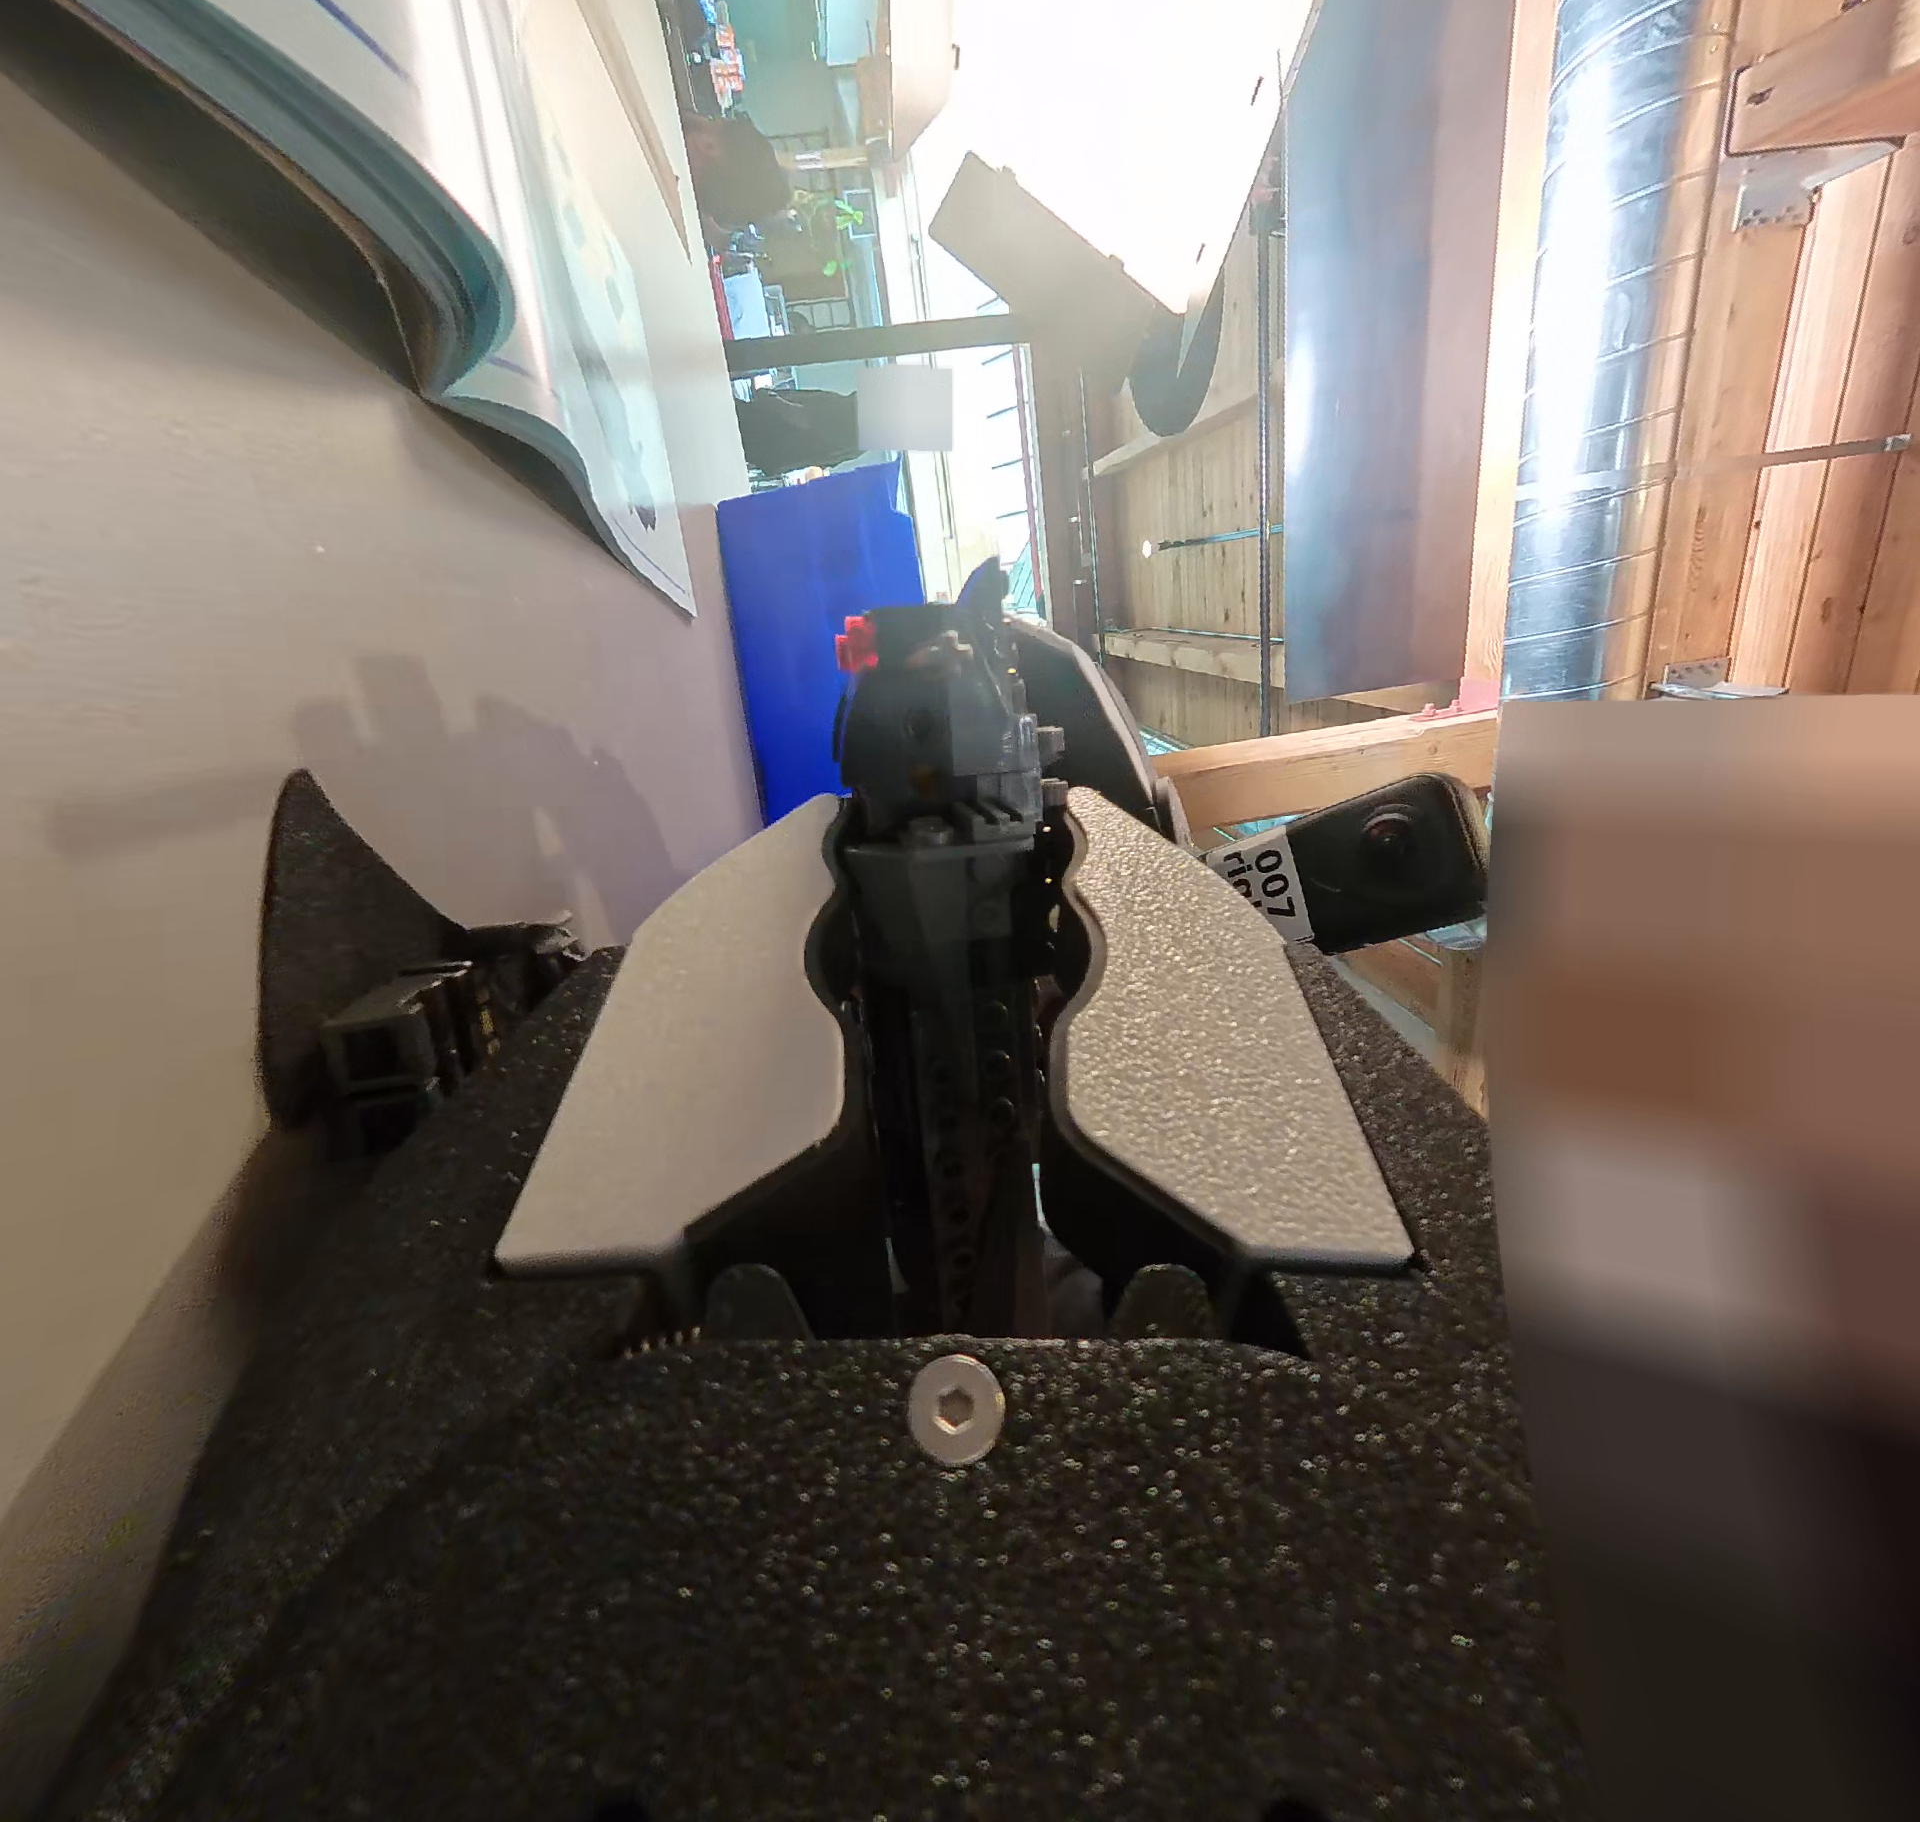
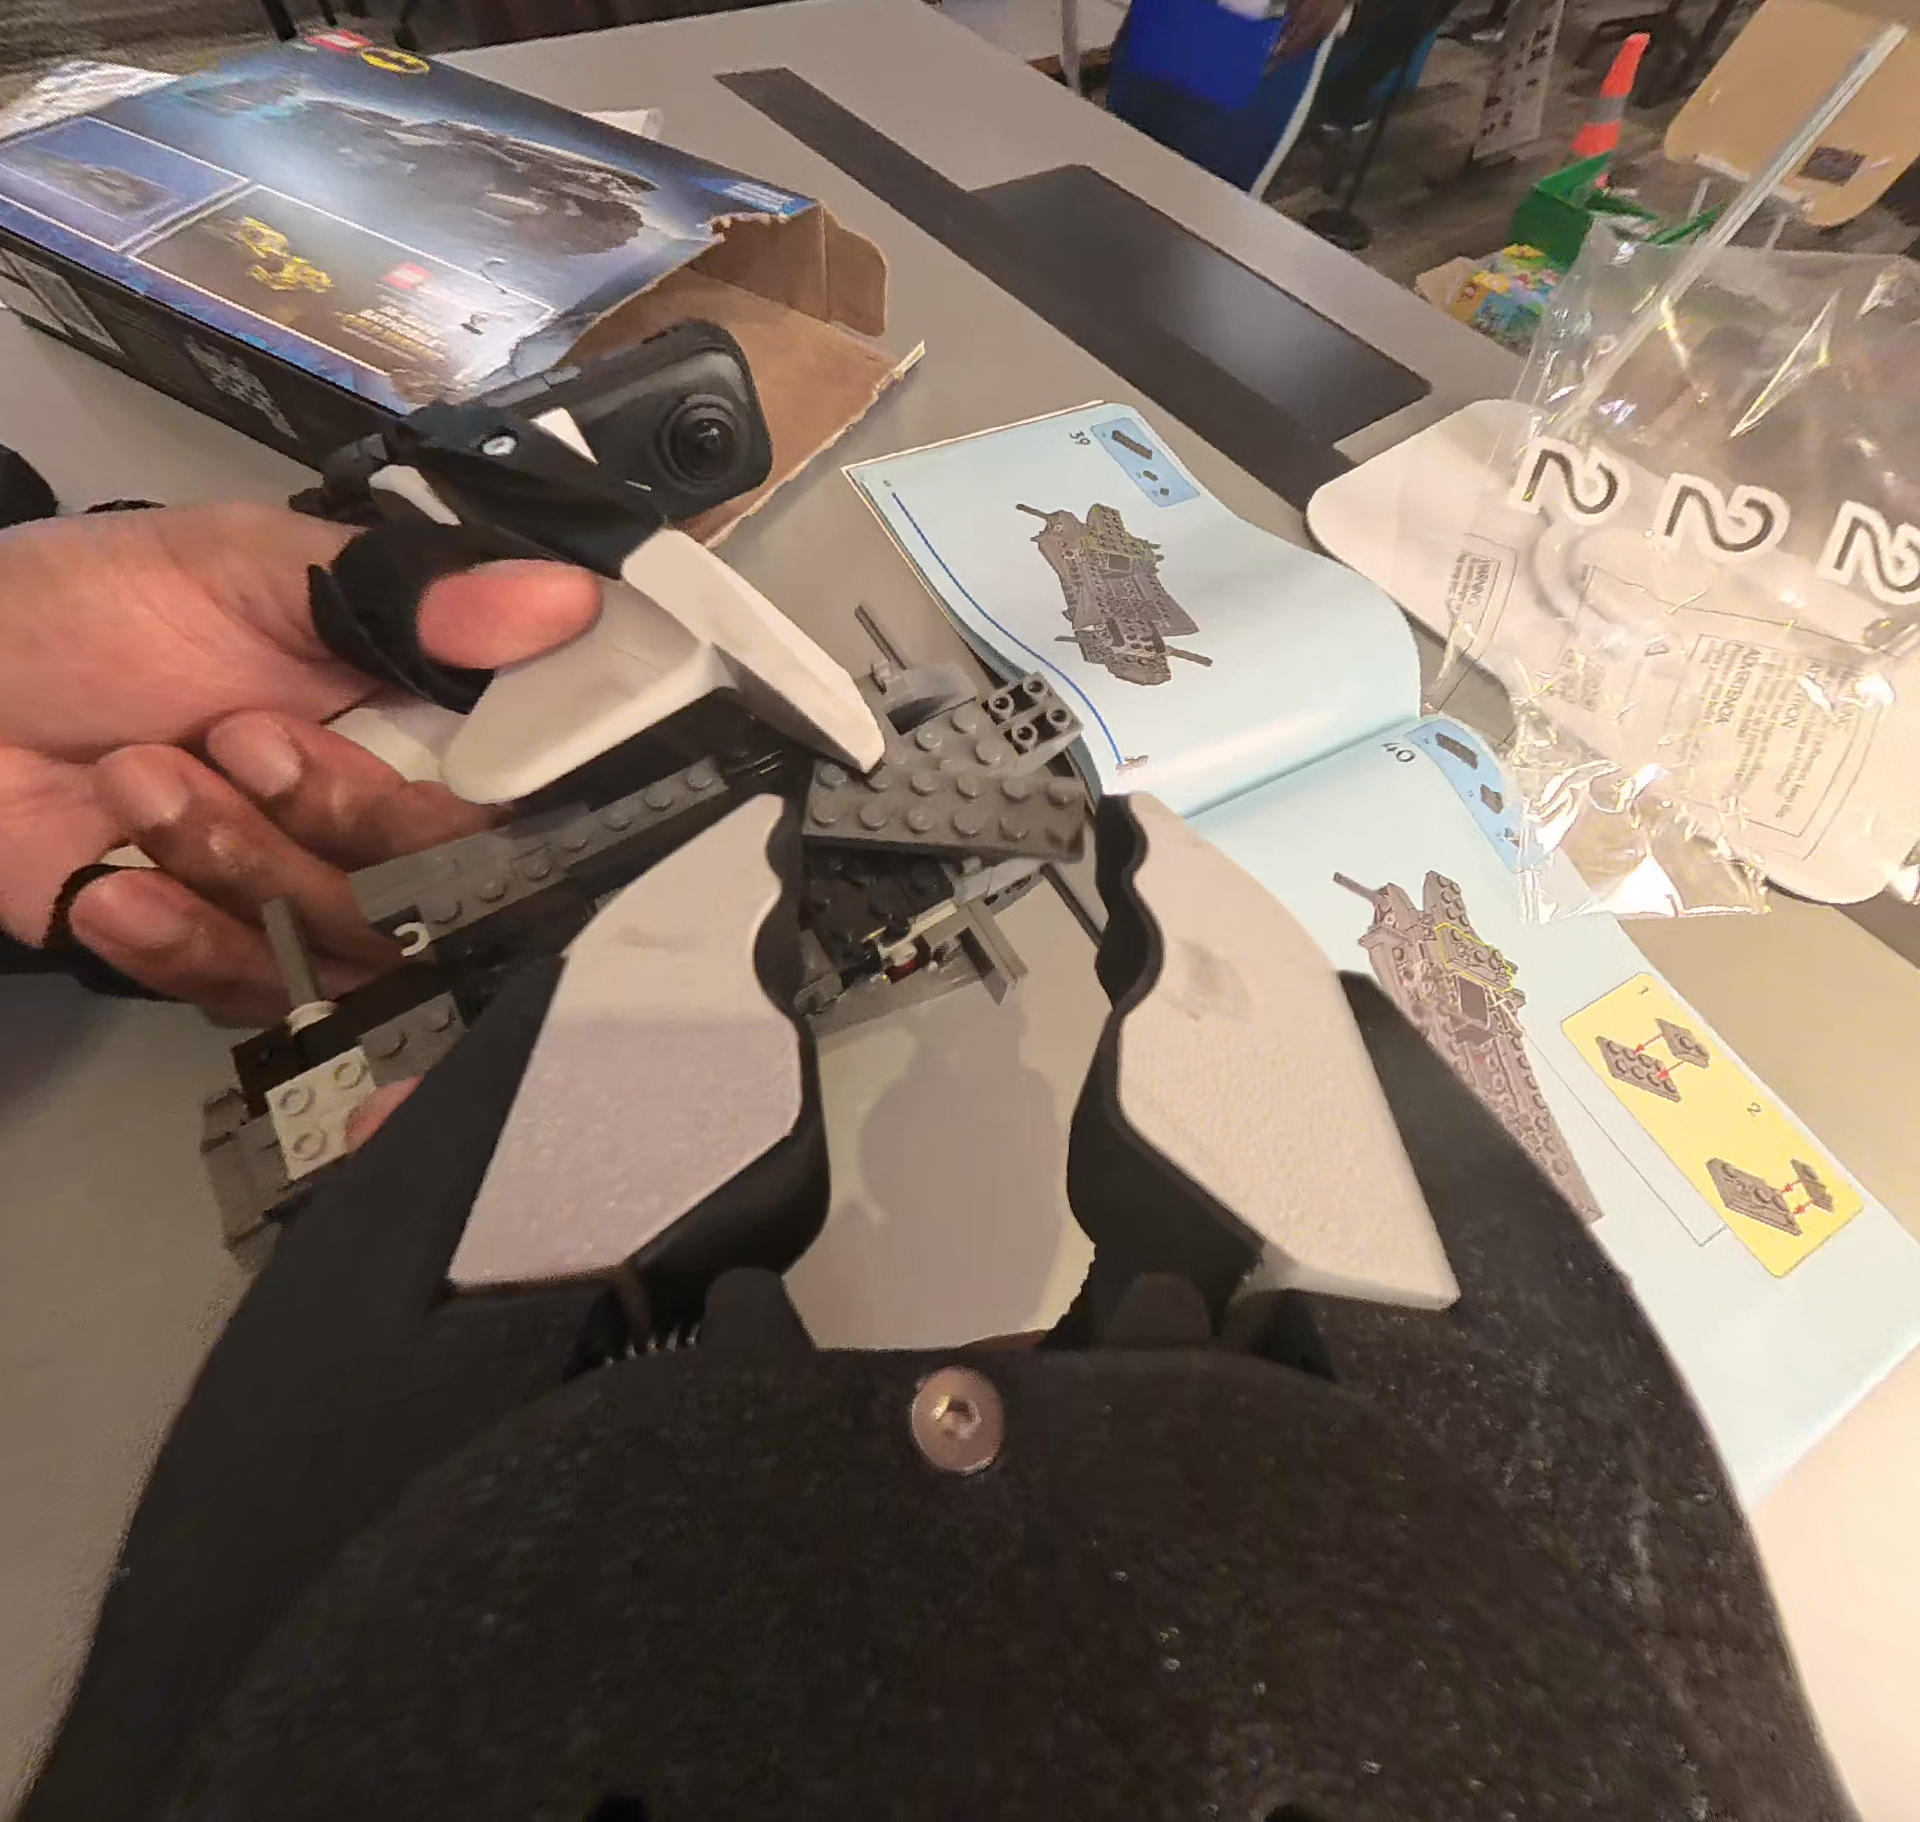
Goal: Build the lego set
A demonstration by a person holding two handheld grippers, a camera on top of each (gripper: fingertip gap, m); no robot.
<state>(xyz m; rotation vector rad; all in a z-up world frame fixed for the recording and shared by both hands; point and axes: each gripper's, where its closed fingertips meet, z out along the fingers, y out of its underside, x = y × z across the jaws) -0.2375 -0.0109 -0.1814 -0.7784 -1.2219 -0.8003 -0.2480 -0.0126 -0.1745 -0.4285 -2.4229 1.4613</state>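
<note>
In the left wrist view my left gripper (image 1: pixel 951 827) is shut on a dark grey brick model (image 1: pixel 940 733) with a small red piece at its far end; both pads press on its sides. The right wrist view shows the same gripper (image 2: pixel 717 723) in a person's hand (image 2: pixel 156 681), holding the long model (image 2: pixel 582 837) above the table. My right gripper (image 2: pixel 951 827) is open. The model's grey studded plate (image 2: pixel 935 801) stands between its fingertips (image 2: pixel 748 837), with a thin gap at each side. The right gripper also shows in the left wrist view (image 1: pixel 1392 868), just beyond the model.
An open instruction booklet (image 2: pixel 1226 650) lies on the grey table (image 2: pixel 135 1357) to the right. A torn dark-blue box (image 2: pixel 312 214) lies at the back left. A clear plastic bag (image 2: pixel 1714 577) hangs at the right. A blue bin (image 1: pixel 821 629) stands beyond the table. Only a small space, under 4 cm, lies between the two pairs of fingers.
</note>
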